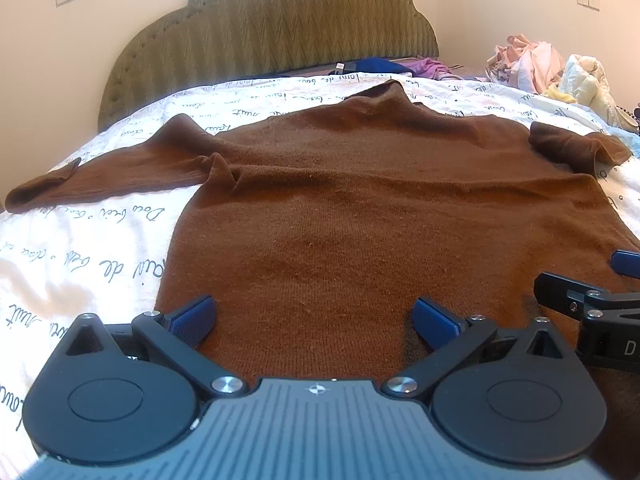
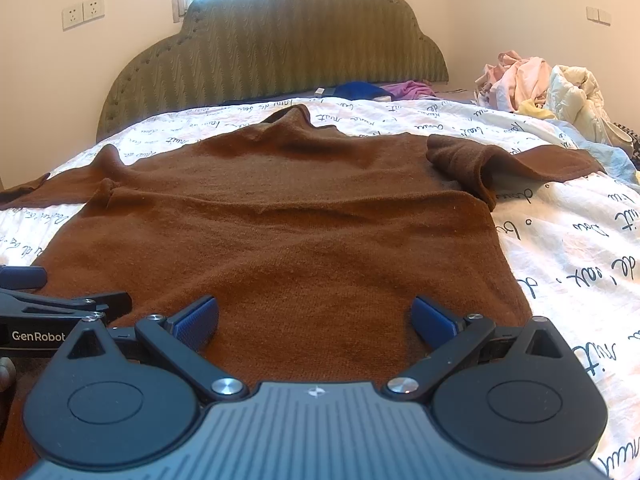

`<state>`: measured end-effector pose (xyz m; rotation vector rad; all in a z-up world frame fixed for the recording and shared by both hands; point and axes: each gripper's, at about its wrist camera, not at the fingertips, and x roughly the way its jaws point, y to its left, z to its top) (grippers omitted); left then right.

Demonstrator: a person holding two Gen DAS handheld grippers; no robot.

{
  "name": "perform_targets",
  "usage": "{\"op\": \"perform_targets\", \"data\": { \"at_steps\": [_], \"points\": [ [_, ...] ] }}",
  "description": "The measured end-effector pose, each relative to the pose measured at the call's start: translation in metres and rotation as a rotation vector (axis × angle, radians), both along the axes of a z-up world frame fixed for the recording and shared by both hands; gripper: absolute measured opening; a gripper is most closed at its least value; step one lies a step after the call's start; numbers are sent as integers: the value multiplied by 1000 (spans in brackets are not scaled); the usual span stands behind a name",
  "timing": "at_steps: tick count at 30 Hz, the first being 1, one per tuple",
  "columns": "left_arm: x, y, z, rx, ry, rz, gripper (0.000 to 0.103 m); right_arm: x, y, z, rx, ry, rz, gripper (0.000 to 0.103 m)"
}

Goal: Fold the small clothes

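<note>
A brown knit sweater (image 1: 360, 208) lies flat on the bed, collar toward the headboard; it also shows in the right wrist view (image 2: 280, 232). Its left sleeve (image 1: 100, 172) stretches out flat. Its right sleeve (image 2: 500, 164) is bunched and folded on itself. My left gripper (image 1: 314, 320) is open and empty, low over the hem's left part. My right gripper (image 2: 314, 320) is open and empty, over the hem's right part. Each gripper shows at the edge of the other's view, the right one in the left wrist view (image 1: 600, 304) and the left one in the right wrist view (image 2: 52, 304).
The bed has a white cover with black script (image 2: 580, 248) and a green padded headboard (image 1: 280, 32). A pile of pale clothes (image 1: 552, 72) sits at the far right. Blue and purple garments (image 2: 380, 90) lie by the headboard.
</note>
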<state>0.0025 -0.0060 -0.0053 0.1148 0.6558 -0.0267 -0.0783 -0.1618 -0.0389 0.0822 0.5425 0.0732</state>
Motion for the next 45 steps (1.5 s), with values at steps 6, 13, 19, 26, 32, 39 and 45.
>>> {"op": "perform_targets", "data": {
  "at_steps": [6, 13, 19, 26, 32, 39, 45],
  "points": [
    [-1, 0, -1, -3, -1, 1, 103, 0, 1, 0, -4, 0, -2, 103],
    [-1, 0, -1, -5, 0, 2, 103, 0, -1, 0, 6, 0, -5, 103],
    [-2, 0, -1, -6, 1, 3, 103, 0, -2, -1, 12, 0, -7, 103],
    [-2, 1, -1, -11, 3, 4, 103, 0, -2, -1, 12, -1, -8, 103],
    [-2, 1, -1, -12, 4, 4, 103, 0, -1, -1, 14, -2, -8, 103],
    [-2, 1, -1, -13, 4, 4, 103, 0, -1, -1, 13, -1, -8, 103],
    [-2, 1, -1, -15, 4, 4, 103, 0, -1, -1, 10, -1, -10, 103]
  ]
}}
